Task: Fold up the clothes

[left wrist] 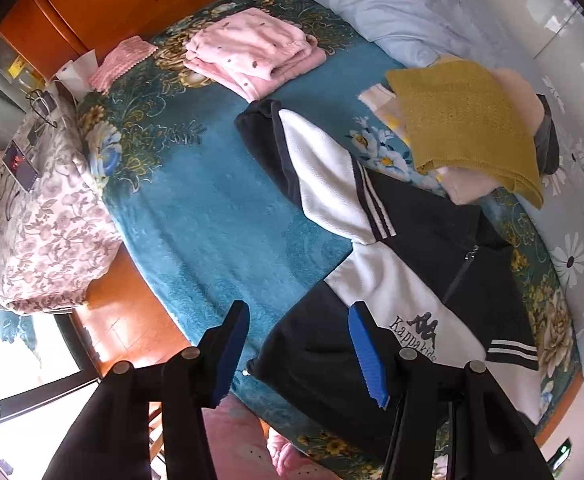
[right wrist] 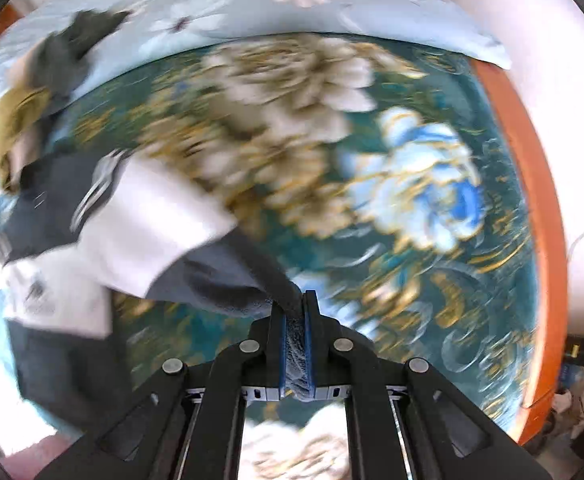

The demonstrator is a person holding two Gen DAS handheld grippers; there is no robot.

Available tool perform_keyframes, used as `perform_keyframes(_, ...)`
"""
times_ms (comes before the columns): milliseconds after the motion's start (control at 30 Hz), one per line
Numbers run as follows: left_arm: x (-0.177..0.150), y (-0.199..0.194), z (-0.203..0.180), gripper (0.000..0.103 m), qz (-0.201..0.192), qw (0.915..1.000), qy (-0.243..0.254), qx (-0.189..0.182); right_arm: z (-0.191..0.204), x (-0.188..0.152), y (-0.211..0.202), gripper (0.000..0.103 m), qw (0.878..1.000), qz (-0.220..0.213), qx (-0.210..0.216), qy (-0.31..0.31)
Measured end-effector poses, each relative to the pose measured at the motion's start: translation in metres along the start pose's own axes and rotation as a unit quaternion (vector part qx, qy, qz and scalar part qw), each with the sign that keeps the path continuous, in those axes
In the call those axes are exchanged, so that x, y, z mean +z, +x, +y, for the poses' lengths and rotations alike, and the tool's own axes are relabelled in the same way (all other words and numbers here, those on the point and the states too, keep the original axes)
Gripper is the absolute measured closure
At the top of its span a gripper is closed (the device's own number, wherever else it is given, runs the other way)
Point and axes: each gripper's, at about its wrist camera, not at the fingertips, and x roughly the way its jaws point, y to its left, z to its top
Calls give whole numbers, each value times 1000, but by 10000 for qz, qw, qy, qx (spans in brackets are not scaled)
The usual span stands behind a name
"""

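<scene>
Jacket point(left wrist: 404, 264) is lying across the bed point(left wrist: 212, 216); your right tongs point(right wrist: 296, 312) are pinching its dark sleeve point(right wrist: 228, 276), your left tongs point(left wrist: 298, 344) are hanging open above it

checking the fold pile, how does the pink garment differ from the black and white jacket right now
The pink garment is folded into a compact stack; the black and white jacket lies spread out, one sleeve stretched across the blanket. The pink garment is untouched by either gripper; the jacket's dark cuff is pinched in the right gripper, while the left gripper is open just above its hem. Both rest on the same teal floral blanket.
</scene>
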Motion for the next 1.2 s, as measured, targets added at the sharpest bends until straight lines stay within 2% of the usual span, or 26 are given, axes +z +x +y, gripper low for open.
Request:
perform_keyframes(167,6,-7,14,47,-88,9999,-52,60,-10,23,57,94,9966,597,-100,552)
perform_keyframes(233,10,-9,24,46,-130,9998,-128,14,-7,25,60,93,9961,598,-177,617)
perform_keyframes(300,14,-7,39,43,-146,9996,-236,-30,-4,25,51,83,9966,445,-270,646)
perform_keyframes(367,19,1,55,43,-104,9993,-363,-66,-4,22,34,61,9965,224,-322,742)
perform_keyframes(400,20,5,60,43,-77,9990,-436,-73,-5,20,26,56,9961,131,-349,798)
perform_keyframes(500,32,27,90,43,35,9972,-727,-174,-5,7,-9,54,9923,-166,-414,1157)
perform_keyframes(567,45,46,109,43,111,9942,-1021,-331,4,-8,-28,52,9878,-304,-296,1500)
perform_keyframes(633,58,64,129,43,188,9899,-1314,-489,26,-29,-41,52,9843,-302,-135,1735)
perform_keyframes(733,90,104,162,43,320,9723,-2136,-889,73,-71,-61,52,9792,-272,100,2009)
perform_keyframes(833,135,149,188,43,378,9652,-2370,-1042,126,-111,-83,52,9705,-279,323,2373)
perform_keyframes(967,183,202,198,45,592,9691,-2155,-1043,193,-144,-110,52,9564,-178,568,2861)
perform_keyframes(1033,202,228,198,45,772,9694,-2071,-1071,227,-148,-124,52,9577,-86,635,2807)
perform_keyframes(1100,216,255,196,44,958,9660,-2086,-1190,251,-149,-139,52,9617,-74,603,2672)
perform_keyframes(1133,223,267,195,44,1056,9641,-2091,-1254,261,-148,-149,52,9644,-95,510,2594)
perform_keyframes(1200,237,288,190,44,1126,9659,-1999,-1201,274,-145,-168,51,9681,-129,275,2488)
